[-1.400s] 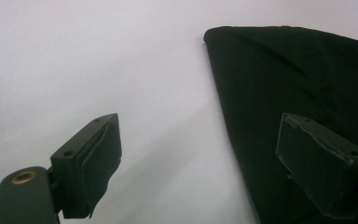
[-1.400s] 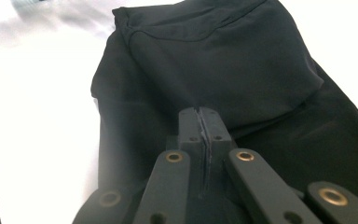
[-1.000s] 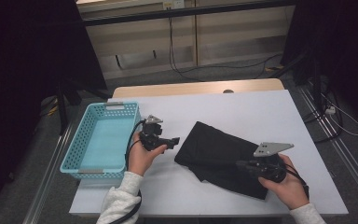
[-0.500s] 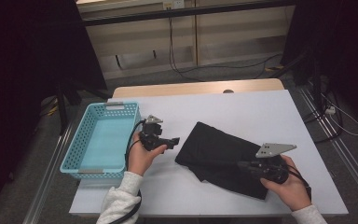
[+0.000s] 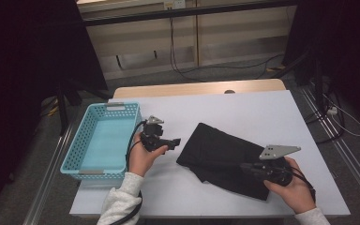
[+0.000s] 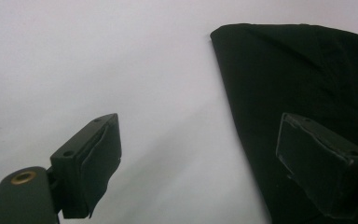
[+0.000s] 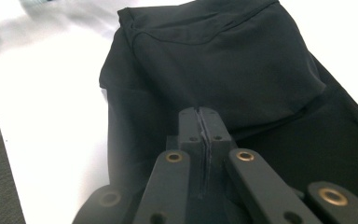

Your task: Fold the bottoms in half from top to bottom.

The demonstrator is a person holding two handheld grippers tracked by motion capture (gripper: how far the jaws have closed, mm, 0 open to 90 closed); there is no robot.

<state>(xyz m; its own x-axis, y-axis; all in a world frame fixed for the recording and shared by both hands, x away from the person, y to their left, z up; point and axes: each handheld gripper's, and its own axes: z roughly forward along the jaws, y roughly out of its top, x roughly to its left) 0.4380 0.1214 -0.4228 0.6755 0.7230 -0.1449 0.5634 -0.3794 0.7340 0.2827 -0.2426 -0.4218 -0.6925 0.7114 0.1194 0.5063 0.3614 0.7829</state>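
On the white table (image 5: pixel 262 108): one black garment (image 5: pixel 225 157), one blue basket (image 5: pixel 86 140), two hand-held grippers.

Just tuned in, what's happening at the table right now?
A person holds tongs in each hand over a white table. A folded black garment lies on it, with a light blue basket to its left. The left tongs are open, aimed at the garment's near edge without touching it. The right tongs are shut over the garment's right part; whether they pinch fabric is unclear.

The black cloth (image 6: pixel 307 84) runs off the left gripper view's right edge, partly behind one jaw.
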